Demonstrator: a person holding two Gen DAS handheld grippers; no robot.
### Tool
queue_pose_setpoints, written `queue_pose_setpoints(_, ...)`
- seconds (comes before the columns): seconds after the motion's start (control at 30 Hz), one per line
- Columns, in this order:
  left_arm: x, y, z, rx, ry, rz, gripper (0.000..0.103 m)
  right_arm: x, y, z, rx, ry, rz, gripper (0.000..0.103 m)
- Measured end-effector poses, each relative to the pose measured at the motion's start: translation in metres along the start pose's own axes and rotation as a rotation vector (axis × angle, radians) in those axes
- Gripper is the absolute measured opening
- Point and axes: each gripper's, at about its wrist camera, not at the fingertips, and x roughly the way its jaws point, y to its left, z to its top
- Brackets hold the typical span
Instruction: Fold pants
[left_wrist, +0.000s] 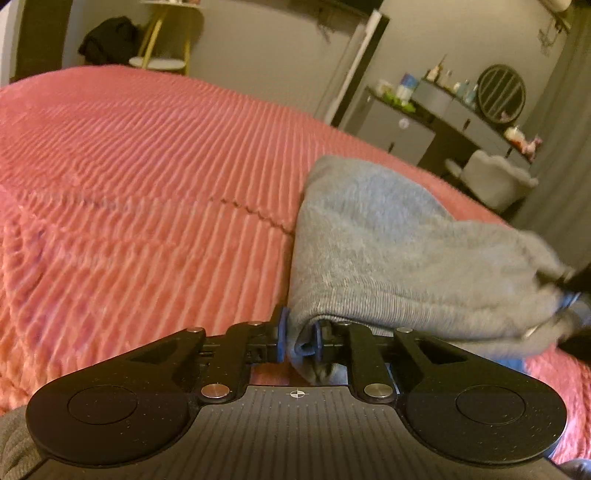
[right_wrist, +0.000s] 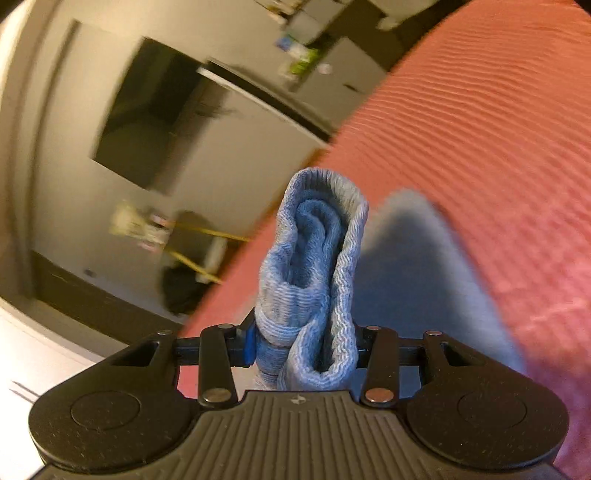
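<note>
Left gripper (left_wrist: 299, 338) pinched tight on grey pants (left_wrist: 388, 251) edge; right gripper (right_wrist: 303, 347) clamps the bunched waistband. Pants stretch over pink ribbed bedspread (left_wrist: 147, 166) at 3 o'clock. Dresser (left_wrist: 424, 122) at 1 o'clock, round mirror (left_wrist: 501, 92) beside it, grey walls.

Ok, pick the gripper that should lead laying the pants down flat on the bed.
Left, probably. The left gripper pinches the pants low beside the bedspread; the right gripper clamps a bunched wad, tilted away.
</note>
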Motion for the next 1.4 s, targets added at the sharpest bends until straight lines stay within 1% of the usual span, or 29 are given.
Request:
queue_pose_setpoints(0.03,0.004,0.0,0.002,-0.005,0.026,0.003,0.027,0.008,-0.01,-0.005,-0.027,0.023,-0.05,0.044)
queue_pose_setpoints(0.1,0.006,0.004,0.002,-0.029,0.052,0.003,0.03,0.021,-0.028,-0.012,-0.004,0.085,-0.165,0.058)
queue_pose_setpoints(0.13,0.005,0.007,0.003,-0.044,0.052,-0.009,0.031,0.021,-0.038,-0.015,0.028,0.099,-0.185,0.059)
queue_pose_setpoints(0.2,0.006,0.011,0.002,-0.069,0.059,-0.029,0.035,0.012,-0.052,-0.017,0.11,0.083,-0.1,0.072)
queue_pose_setpoints(0.27,0.011,0.014,0.002,-0.083,0.073,-0.038,0.035,0.007,-0.061,-0.016,0.194,0.07,-0.032,0.074)
queue_pose_setpoints(0.33,0.012,0.013,0.002,-0.077,0.075,-0.044,0.036,0.008,-0.066,-0.013,0.229,0.084,-0.006,0.076)
queue_pose_setpoints(0.4,0.01,0.011,0.0,-0.064,0.072,-0.05,0.036,0.013,-0.069,-0.008,0.237,0.102,0.01,0.076)
queue_pose_setpoints(0.43,0.008,0.009,0.0,-0.06,0.069,-0.054,0.035,0.019,-0.07,-0.005,0.235,0.112,0.01,0.072)
queue_pose_setpoints(0.47,0.007,0.009,0.0,-0.057,0.066,-0.053,0.035,0.024,-0.07,-0.004,0.228,0.116,0.003,0.048)
queue_pose_setpoints(0.5,0.006,0.006,-0.001,-0.055,0.061,-0.054,0.034,0.026,-0.067,-0.004,0.198,0.108,-0.026,0.042)
queue_pose_setpoints(0.57,0.004,0.006,-0.001,-0.053,0.044,-0.059,0.033,0.024,-0.053,-0.007,0.097,0.088,-0.069,0.04)
queue_pose_setpoints(0.63,0.003,0.006,-0.001,-0.055,0.029,-0.054,0.026,0.01,-0.033,-0.011,0.005,0.05,-0.043,0.04)
queue_pose_setpoints(0.67,0.003,0.006,-0.001,-0.06,0.028,-0.042,0.024,0.003,-0.027,-0.012,-0.019,0.029,0.003,0.04)
queue_pose_setpoints(0.73,0.006,0.009,0.0,-0.076,0.042,-0.02,0.022,-0.007,-0.029,-0.012,-0.01,-0.001,0.092,0.04)
queue_pose_setpoints(0.77,0.007,0.008,0.0,-0.076,0.051,-0.017,0.022,-0.009,-0.034,-0.011,-0.01,-0.008,0.084,0.041)
queue_pose_setpoints(0.8,0.006,0.007,0.001,-0.066,0.059,-0.015,0.028,-0.009,-0.038,-0.01,-0.031,-0.01,0.031,0.043)
queue_pose_setpoints(0.83,0.005,0.004,0.001,-0.046,0.072,-0.008,0.037,-0.005,-0.04,-0.011,-0.092,0.001,-0.076,0.046)
queue_pose_setpoints(0.87,0.003,0.0,0.002,-0.024,0.083,0.006,0.038,0.005,-0.037,-0.013,-0.173,0.025,-0.204,0.048)
queue_pose_setpoints(0.9,-0.001,-0.003,0.003,-0.001,0.088,0.017,0.038,0.008,-0.038,-0.019,-0.238,0.02,-0.252,0.049)
queue_pose_setpoints(0.93,-0.007,-0.005,0.005,0.018,0.093,0.002,0.038,0.004,-0.037,-0.021,-0.25,-0.009,-0.231,0.05)
queue_pose_setpoints(0.97,-0.014,-0.005,0.006,0.023,0.094,-0.022,0.038,0.002,-0.035,-0.021,-0.245,-0.013,-0.227,0.051)
queue_pose_setpoints(1.03,-0.029,-0.004,0.011,0.032,0.078,-0.06,0.042,0.002,-0.034,-0.021,-0.242,-0.014,-0.242,0.059)
queue_pose_setpoints(1.07,-0.034,-0.005,0.014,0.042,0.063,-0.065,0.044,0.002,-0.035,-0.021,-0.24,-0.016,-0.252,0.065)
queue_pose_setpoints(1.1,-0.038,-0.005,0.018,0.047,0.041,-0.064,0.053,0.002,-0.036,-0.023,-0.234,-0.019,-0.258,0.067)
queue_pose_setpoints(1.13,-0.041,-0.005,0.023,0.043,0.014,-0.06,0.056,0.006,-0.037,-0.023,-0.22,-0.021,-0.252,0.067)
queue_pose_setpoints(1.2,-0.041,-0.006,0.035,0.017,-0.027,-0.042,0.056,0.004,-0.042,-0.023,-0.187,-0.019,-0.237,0.067)
queue_pose_setpoints(1.27,-0.034,-0.007,0.044,-0.022,-0.038,-0.058,0.058,0.001,-0.045,-0.024,-0.189,-0.02,-0.24,0.067)
queue_pose_setpoints(1.33,-0.016,-0.012,0.05,-0.046,0.01,-0.088,0.06,0.0,-0.047,-0.026,-0.202,-0.02,-0.244,0.067)
queue_pose_setpoints(1.4,0.007,-0.018,0.048,-0.027,0.079,-0.086,0.06,-0.005,-0.048,-0.029,-0.213,-0.021,-0.244,0.067)
